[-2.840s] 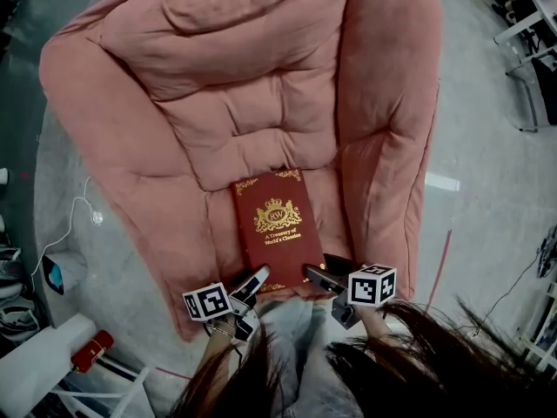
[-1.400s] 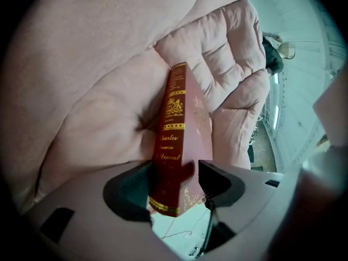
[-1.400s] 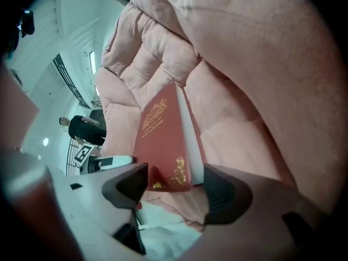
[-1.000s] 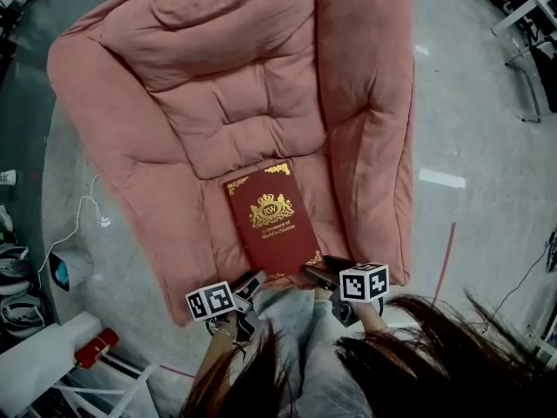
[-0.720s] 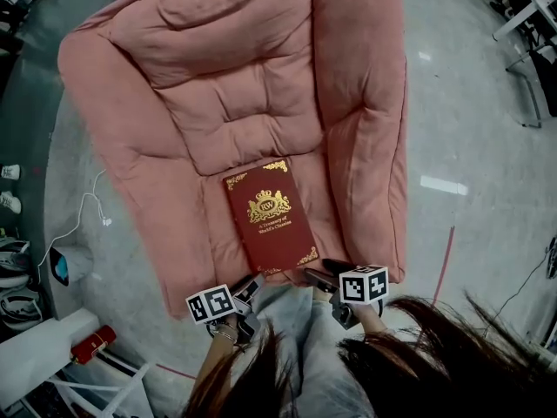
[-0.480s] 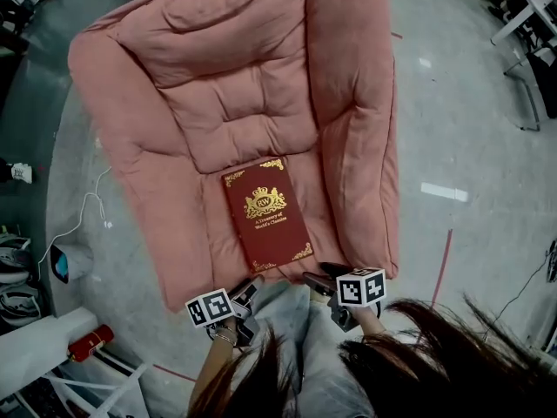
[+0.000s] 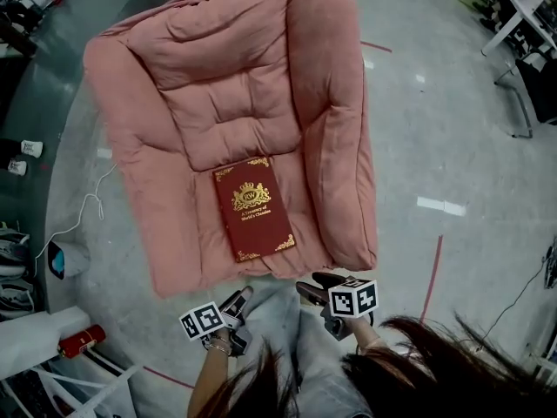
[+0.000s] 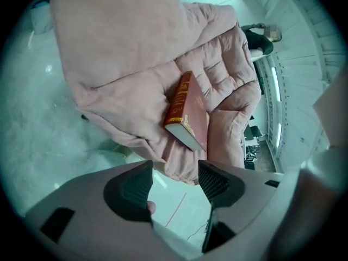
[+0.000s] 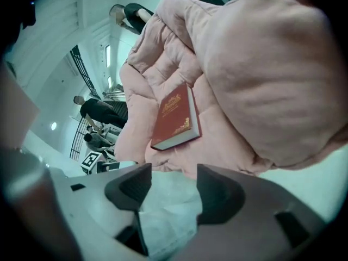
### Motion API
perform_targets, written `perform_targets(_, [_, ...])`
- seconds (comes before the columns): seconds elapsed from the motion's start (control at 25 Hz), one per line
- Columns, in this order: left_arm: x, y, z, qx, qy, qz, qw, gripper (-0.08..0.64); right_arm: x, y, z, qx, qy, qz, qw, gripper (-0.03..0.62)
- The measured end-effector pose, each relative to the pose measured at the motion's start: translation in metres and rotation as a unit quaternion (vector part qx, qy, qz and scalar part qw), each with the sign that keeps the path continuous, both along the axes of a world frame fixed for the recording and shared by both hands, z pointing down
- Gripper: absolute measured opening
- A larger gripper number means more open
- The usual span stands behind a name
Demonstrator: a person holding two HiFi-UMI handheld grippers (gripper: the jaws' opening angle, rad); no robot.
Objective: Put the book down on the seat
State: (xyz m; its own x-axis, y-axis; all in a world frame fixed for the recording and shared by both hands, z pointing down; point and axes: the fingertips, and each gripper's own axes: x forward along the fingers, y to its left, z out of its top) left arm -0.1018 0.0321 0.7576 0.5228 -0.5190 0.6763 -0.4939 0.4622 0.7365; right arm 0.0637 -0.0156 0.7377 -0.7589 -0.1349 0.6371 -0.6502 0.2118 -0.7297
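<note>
The dark red hardback book with gold print [image 7: 252, 209] lies flat on the front part of the big pink padded seat [image 7: 226, 103]. Its cover faces up, and its near edge is close to the front lip of the cushion. Nothing is touching it.

Both tools are well apart from the book. They are down by the person's legs, off the front of the seat and above the grey floor [image 7: 452, 146]. The left tool [image 7: 237, 300] has let go. Its two jaws stand apart with only air between them, and the book is far ahead of it. The right tool [image 7: 310, 286] holds nothing either. Its jaws have just been closing a little, but they stand wide and nothing is between them.

To me the job looks done, because the book is down on the seat and free. I see nothing left to do with it, unless someone wants it pushed further back from the edge.
</note>
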Motion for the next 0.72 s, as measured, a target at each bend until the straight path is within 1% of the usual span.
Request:
perform_targets(0.08, [0.005,0.011,-0.006,0.001,0.003,-0.006,1.0,0.264,0.007,0.006,-0.004,0.004,-0.003,0.01,1.0,0.237])
perform_targets(0.16, [0.011,0.024,-0.012,0.001,0.003,-0.006,1.0,0.264,0.012,0.013,-0.008,0.006,-0.013,0.023,1.0,0.222])
perform_targets(0.32, [0.023,0.046,-0.019,-0.004,0.004,-0.01,0.9999,0.262,0.018,0.025,-0.01,0.011,-0.019,0.022,1.0,0.221])
perform_targets(0.44, [0.03,0.058,-0.025,-0.015,0.002,-0.014,0.9998,0.256,0.02,0.032,-0.009,0.003,-0.023,0.023,0.999,0.221])
perform_targets(0.52, [0.031,0.063,-0.026,-0.019,-0.003,-0.021,0.9996,0.235,0.019,0.034,-0.006,-0.002,-0.028,0.027,0.999,0.221])
perform_targets(0.72, [0.03,0.065,-0.025,-0.019,-0.007,-0.038,0.9991,0.215,0.008,0.041,0.002,-0.017,-0.037,0.023,0.999,0.221])
